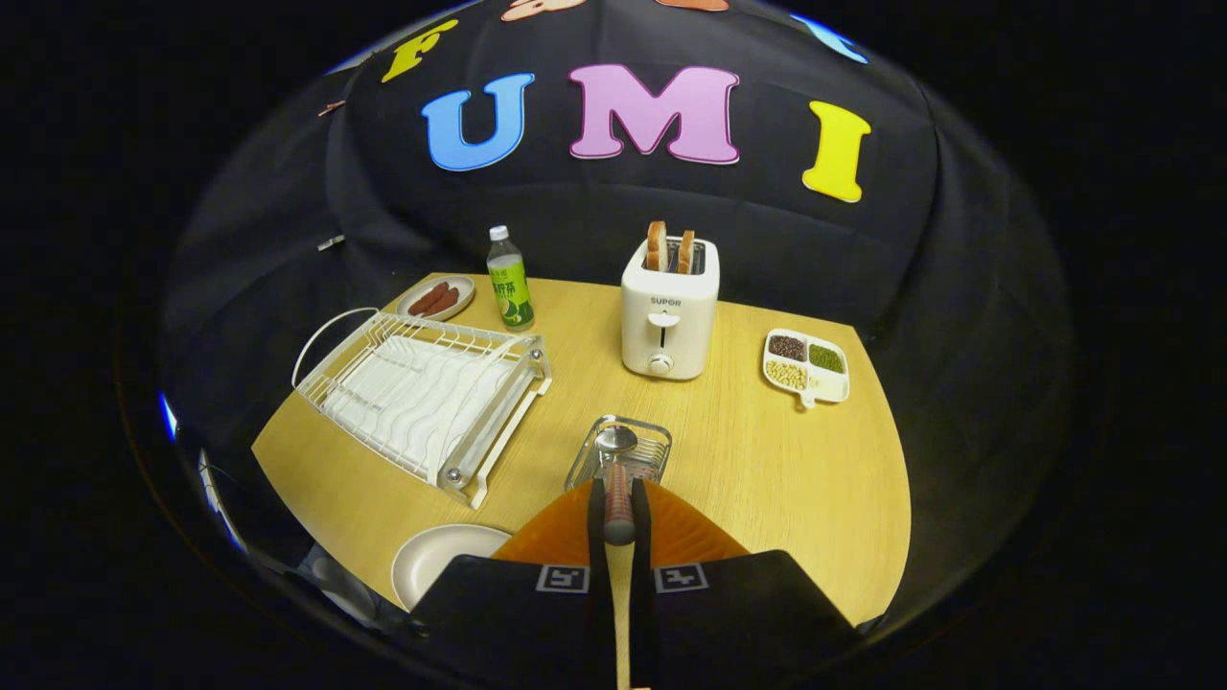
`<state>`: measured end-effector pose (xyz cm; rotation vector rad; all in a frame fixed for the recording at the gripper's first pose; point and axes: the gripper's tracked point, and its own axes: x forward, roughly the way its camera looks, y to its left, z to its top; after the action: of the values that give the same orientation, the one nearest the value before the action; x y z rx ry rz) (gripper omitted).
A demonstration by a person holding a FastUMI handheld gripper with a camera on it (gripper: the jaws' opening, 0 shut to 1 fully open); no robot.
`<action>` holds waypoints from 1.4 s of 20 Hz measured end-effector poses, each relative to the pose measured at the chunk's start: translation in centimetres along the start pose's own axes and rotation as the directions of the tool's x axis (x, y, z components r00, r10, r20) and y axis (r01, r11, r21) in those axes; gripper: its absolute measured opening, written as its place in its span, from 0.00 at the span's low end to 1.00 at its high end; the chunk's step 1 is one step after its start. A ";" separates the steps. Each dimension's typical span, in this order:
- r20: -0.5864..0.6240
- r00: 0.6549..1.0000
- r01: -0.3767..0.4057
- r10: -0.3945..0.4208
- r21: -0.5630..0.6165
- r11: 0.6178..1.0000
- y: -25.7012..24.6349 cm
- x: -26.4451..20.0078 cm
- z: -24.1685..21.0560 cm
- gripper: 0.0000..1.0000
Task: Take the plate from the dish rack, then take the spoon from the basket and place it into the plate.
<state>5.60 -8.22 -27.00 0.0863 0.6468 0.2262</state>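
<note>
Wood: the tabletop is light wood, and everything sits on it.
Gripper: the gripper has its two fingers squeezed together on the spoon, one on each side of the handle.
Spoon: its round bowl pokes out just past the fingertips, over the basket. I cannot tell if it touches the basket.
Basket: a small wire basket near the middle of the tabletop, just ahead of the fingers.
Plate: the plate is pale and round, at the near edge of the tabletop, to the left of the fingers.
Dish rack: the white dish rack sits along the left edge, with no plate in it.
Toaster: the white toaster stands toward the far edge with two slices of bread sticking up.
Bottle: a green bottle stands near the far left corner.
Small dish: a dish of sausages is beside the bottle.
Bean tray: a white tray of beans is near the right edge.
</note>
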 end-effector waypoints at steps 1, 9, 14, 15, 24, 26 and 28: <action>0.017 1.000 0.003 -0.003 0.004 1.000 0.1 -0.9 0.6 0.10; 0.030 0.998 -0.051 0.050 0.036 0.998 6.2 -9.1 -0.7 0.10; -0.051 0.994 -0.091 0.093 0.048 0.995 9.9 -10.0 -5.5 0.10; -0.071 0.992 -0.098 0.100 0.038 0.994 10.7 -10.0 -6.5 0.10; -0.234 0.965 -0.115 0.115 0.011 0.993 12.8 -5.7 -14.3 0.10; -0.250 0.959 -0.129 0.131 0.027 0.991 13.2 -4.9 -15.1 0.10; -0.248 0.957 -0.139 0.147 0.049 0.989 13.5 -4.3 -15.1 0.10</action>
<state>-9.33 3.98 -34.46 0.1363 0.8986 0.3710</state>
